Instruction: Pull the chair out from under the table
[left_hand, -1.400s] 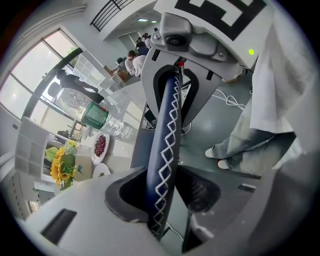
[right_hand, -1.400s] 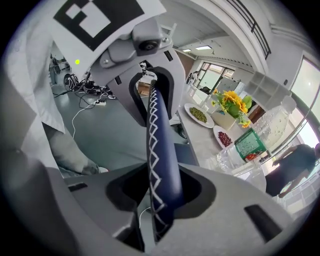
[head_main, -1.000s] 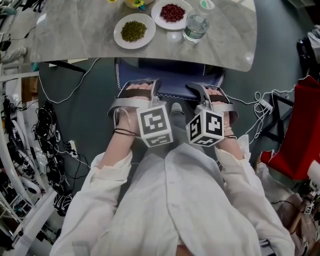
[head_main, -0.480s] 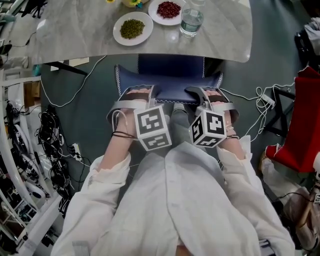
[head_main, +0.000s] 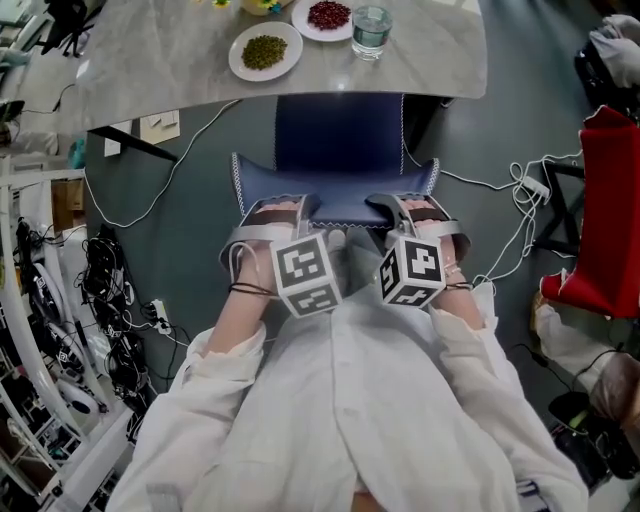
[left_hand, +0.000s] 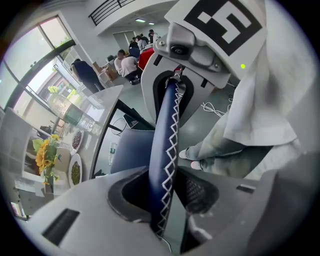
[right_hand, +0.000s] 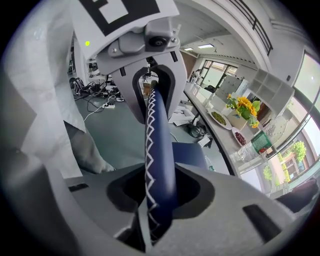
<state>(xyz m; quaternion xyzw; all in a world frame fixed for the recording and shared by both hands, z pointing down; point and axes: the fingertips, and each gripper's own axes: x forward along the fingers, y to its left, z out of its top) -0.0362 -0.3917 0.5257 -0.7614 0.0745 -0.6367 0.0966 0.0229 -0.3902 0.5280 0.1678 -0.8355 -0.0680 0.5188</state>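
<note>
A dark blue chair (head_main: 338, 140) with white zigzag stitching stands half out from under the grey marble table (head_main: 160, 60). Most of its seat shows in the head view. My left gripper (head_main: 288, 207) is shut on the left part of the chair's backrest top (head_main: 340, 207), and my right gripper (head_main: 403, 206) is shut on the right part. In the left gripper view the stitched backrest edge (left_hand: 169, 145) runs between the jaws of the left gripper (left_hand: 161, 200). The right gripper view shows the same edge (right_hand: 157, 150) pinched in the right gripper (right_hand: 159, 202).
On the table stand a plate of green beans (head_main: 264, 51), a plate of red beans (head_main: 328, 15) and a water bottle (head_main: 370, 28). Cables (head_main: 110, 300) crowd the floor at left, a white cord (head_main: 505, 245) and a red object (head_main: 600, 230) lie at right. My legs stand just behind the chair.
The chair has slid back out from under the table toward me, so more seat shows. Both grippers moved back with it, still clamped on the backrest.
</note>
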